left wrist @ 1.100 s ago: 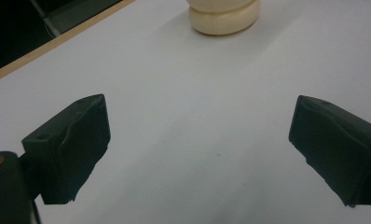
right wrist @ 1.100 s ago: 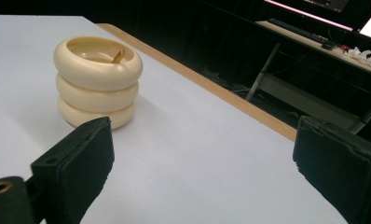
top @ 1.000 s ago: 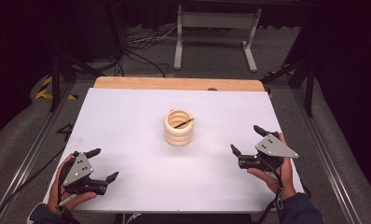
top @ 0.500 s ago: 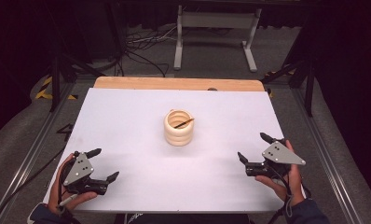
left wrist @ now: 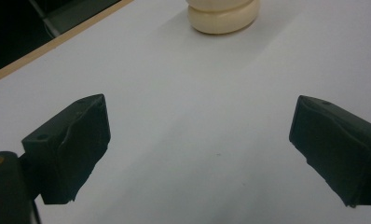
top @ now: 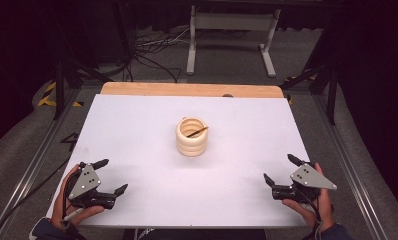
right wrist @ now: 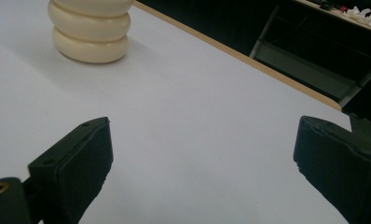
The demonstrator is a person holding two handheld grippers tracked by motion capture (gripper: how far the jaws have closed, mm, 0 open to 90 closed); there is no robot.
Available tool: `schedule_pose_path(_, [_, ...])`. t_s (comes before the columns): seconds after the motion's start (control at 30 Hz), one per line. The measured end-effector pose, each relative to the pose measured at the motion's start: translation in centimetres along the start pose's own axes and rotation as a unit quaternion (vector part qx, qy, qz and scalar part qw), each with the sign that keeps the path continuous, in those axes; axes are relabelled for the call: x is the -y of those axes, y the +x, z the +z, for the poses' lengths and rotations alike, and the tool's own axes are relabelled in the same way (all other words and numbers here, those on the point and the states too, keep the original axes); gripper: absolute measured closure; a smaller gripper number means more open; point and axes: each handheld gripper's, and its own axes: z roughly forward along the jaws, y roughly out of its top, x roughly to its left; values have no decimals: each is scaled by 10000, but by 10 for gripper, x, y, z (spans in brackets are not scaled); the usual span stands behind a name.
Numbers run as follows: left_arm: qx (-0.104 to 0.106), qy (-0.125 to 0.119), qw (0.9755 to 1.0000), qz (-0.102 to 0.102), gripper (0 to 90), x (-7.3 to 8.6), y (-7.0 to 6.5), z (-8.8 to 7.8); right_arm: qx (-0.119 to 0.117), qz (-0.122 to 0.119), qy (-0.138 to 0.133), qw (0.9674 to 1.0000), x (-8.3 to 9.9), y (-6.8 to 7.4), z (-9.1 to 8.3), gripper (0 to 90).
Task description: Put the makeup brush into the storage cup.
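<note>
At the table's middle I see a cream ribbed cup standing upright with a thin dark stick inside. My left gripper sits near the front-left corner, jaws spread wide; my right gripper sits front-right, equally agape, both well apart from the cup.

Ribbed cup, perhaps a stick inside

A cream ribbed holder, built like three stacked rings, stands upright with a thin dark stick leaning inside, well ahead of both sets of jaws, between them, untouched.
</note>
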Motion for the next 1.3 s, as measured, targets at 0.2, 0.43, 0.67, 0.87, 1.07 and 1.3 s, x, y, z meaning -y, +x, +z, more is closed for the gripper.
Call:
schedule_pose_path(0.2, [18, 14, 10000, 41, 59, -1, 0, 1, 46, 51, 132, 9999, 16, -2, -8, 50])
schedule_pose_path(0.43, [42, 26, 9999, 107, 59, -2, 0, 4, 186, 237, 244, 9992, 33, -4, -18, 54])
schedule_pose_path(0.67, [44, 14, 9999, 93, 58, -3, -1, 4, 208, 353, 254, 9988, 39, -5, -21, 55])
schedule_pose_path(0.87, [38, 29, 9999, 146, 58, -3, -2, 3, 267, 342, 184, 9989, 40, -4, -23, 53])
schedule_pose_path(1.07, [42, 1, 9999, 144, 58, -3, -1, 2, 347, 284, 147, 9989, 37, -2, -25, 54])
schedule_pose_path(1.3, [40, 22, 9999, 137, 58, -2, -1, 3, 393, 371, 74, 9985, 36, -5, -26, 53])
